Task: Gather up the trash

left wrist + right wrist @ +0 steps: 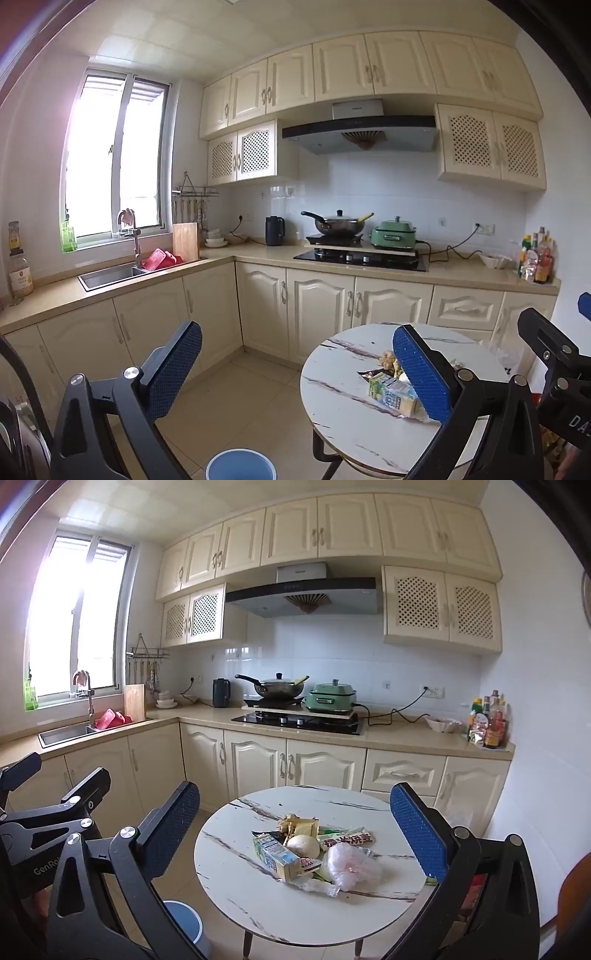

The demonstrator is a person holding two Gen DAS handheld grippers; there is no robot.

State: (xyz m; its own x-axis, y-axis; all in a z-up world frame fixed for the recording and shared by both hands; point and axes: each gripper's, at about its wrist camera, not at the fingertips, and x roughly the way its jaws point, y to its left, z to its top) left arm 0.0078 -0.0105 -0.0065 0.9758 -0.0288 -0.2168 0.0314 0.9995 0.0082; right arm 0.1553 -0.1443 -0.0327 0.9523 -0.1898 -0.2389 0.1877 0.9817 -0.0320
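A pile of trash lies on the round white marble table (258,897): a drink carton (277,856), a crumpled clear plastic bag (351,864), a round pale bun-like item (303,845), a green-and-white wrapper (347,839) and a gold wrapper (301,825). My right gripper (295,819) is open and empty, held above and before the table. My left gripper (295,354) is open and empty, left of the table; the carton (391,397) shows beside its right finger (421,373). A blue bin (241,464) stands on the floor by the table, also in the right wrist view (184,919).
Cream kitchen cabinets and a beige counter (399,734) run along the back with a hob, wok (277,686), green cooker (332,698), kettle and bottles (487,716). A sink (110,275) sits under the window. The other gripper's body shows at the right edge (554,354).
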